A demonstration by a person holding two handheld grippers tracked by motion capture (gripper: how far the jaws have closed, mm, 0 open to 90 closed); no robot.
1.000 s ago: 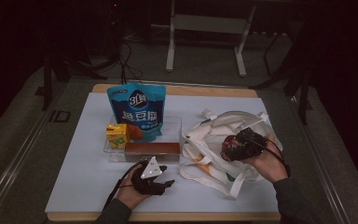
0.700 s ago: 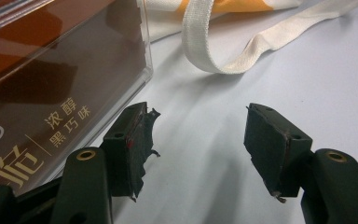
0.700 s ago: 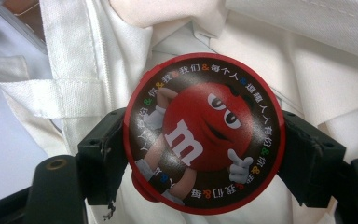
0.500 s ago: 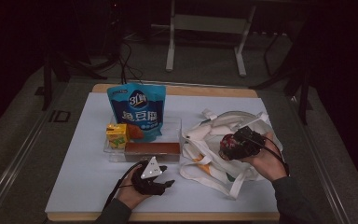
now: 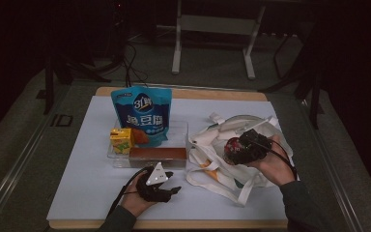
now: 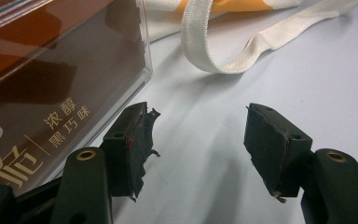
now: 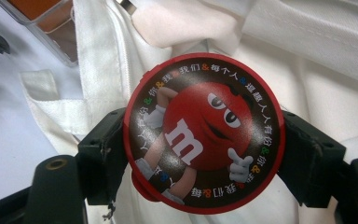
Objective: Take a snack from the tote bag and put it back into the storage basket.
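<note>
R gripper (image 7: pixel 204 154) clamped on round red M&M's tin (image 7: pixel 204 133), jaws on its two sides, printed lid facing the cam. Tin held over the white canvas tote bag (image 7: pixel 335 60), so prob being loaded into it, though I can't tell where the bag mouth is from here. Directly behind the tin: bunched bag fabric + a strap, could snag or block the drop if the opening isn't spread. Up-left of R gripper, corner of clear plastic tray (image 7: pixel 51 42).

L gripper (image 6: pixel 198 149) open, nothing between jaws, low over the white table mat (image 6: pixel 307 93), looks parked/idle. Just left of its left jaw: clear tray wall w/ brown chocolate box (image 6: pixel 51 88) inside. Ahead of it: bag strap (image 6: pixel 205 42) lying on mat.

High view, beyond L gripper: tray (image 5: pixel 183 130) also holds yellow drink carton (image 5: pixel 121 139) and blue snack pouch (image 5: pixel 142 116).
</note>
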